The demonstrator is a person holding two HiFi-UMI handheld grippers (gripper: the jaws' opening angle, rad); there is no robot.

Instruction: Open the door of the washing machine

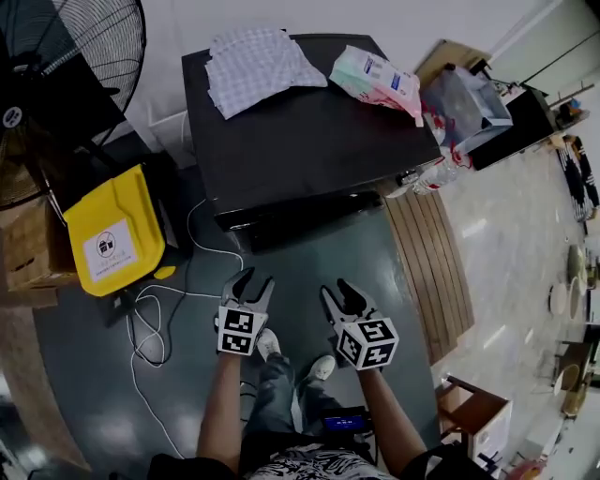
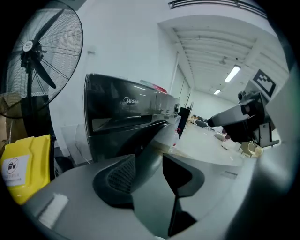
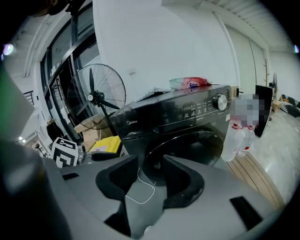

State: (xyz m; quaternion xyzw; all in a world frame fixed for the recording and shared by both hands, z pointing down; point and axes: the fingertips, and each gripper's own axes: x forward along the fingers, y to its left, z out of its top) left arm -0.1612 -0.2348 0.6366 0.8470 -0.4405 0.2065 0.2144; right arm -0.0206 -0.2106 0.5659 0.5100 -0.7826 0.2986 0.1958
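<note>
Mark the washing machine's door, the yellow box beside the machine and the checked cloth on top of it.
washing machine door (image 3: 204,143), right gripper view, on the dark round glass.
yellow box (image 1: 111,208), head view, on the upper part of its lid.
checked cloth (image 1: 258,66), head view, middle of the crumpled fabric.

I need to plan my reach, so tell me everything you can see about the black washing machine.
The glossy black front-loading washing machine stands upright on the grey floor against a white wall. Its round dark door looks shut; above it runs a control panel with a silver knob. A checked cloth and a pastel plastic pack lie on its flat top. Clear plastic bottles stand beside it. Neither the left tongs nor the right tongs touch it.
</note>
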